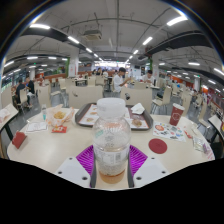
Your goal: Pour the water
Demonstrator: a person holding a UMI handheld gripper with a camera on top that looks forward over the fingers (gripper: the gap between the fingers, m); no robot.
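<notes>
A clear plastic jar (111,138) with a white lid stands upright between my fingers, with a little pale brownish liquid in its bottom. My gripper (111,163) is shut on the jar: both purple pads (86,159) press against its sides. The jar is held over a beige table (60,148). I see no cup or other vessel near the jar.
On the table beyond the jar lie a tray with food (88,116), a second tray (140,121), a red cup (177,115), a red round lid (158,146) and papers (38,126). A canteen hall with tables, chairs and people (118,82) stretches behind.
</notes>
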